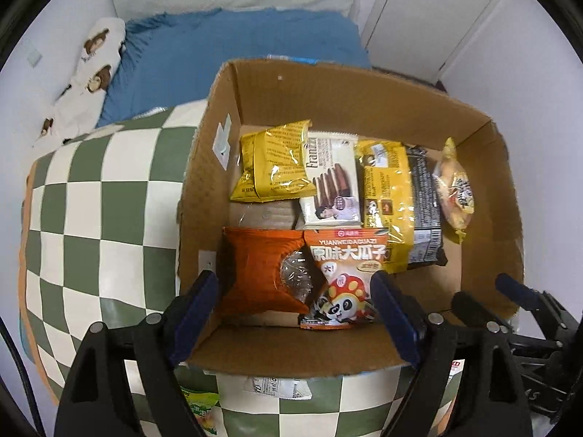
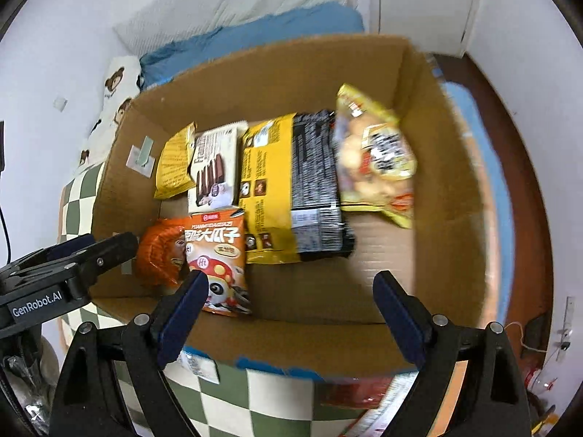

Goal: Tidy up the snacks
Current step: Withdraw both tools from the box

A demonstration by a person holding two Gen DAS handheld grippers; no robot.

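An open cardboard box (image 1: 484, 225) (image 2: 452, 196) holds several snack packs. An orange seed bag with a panda (image 1: 346, 273) (image 2: 216, 258) and an orange pouch (image 1: 255, 273) (image 2: 160, 255) lie at the near left. Behind are a yellow bag (image 1: 273, 164) (image 2: 173, 167), a white wafer box (image 1: 333, 185) (image 2: 215, 167), a yellow-and-black pack (image 1: 400, 200) (image 2: 291, 189) and a yellow cracker bag (image 1: 453, 185) (image 2: 375, 156). My left gripper (image 1: 295, 313) is open and empty over the box's near left. My right gripper (image 2: 288, 309) is open and empty over the near edge; it also shows in the left wrist view (image 1: 484, 291).
The box sits on a green-and-white checkered cloth (image 1: 91, 218) (image 2: 226, 400). Loose packets lie on the cloth in front of the box (image 1: 196, 404) (image 2: 371, 393). A blue bed cover (image 1: 218, 54) and a bear-print pillow (image 1: 87, 73) lie behind. White doors (image 1: 437, 7) stand at the back right.
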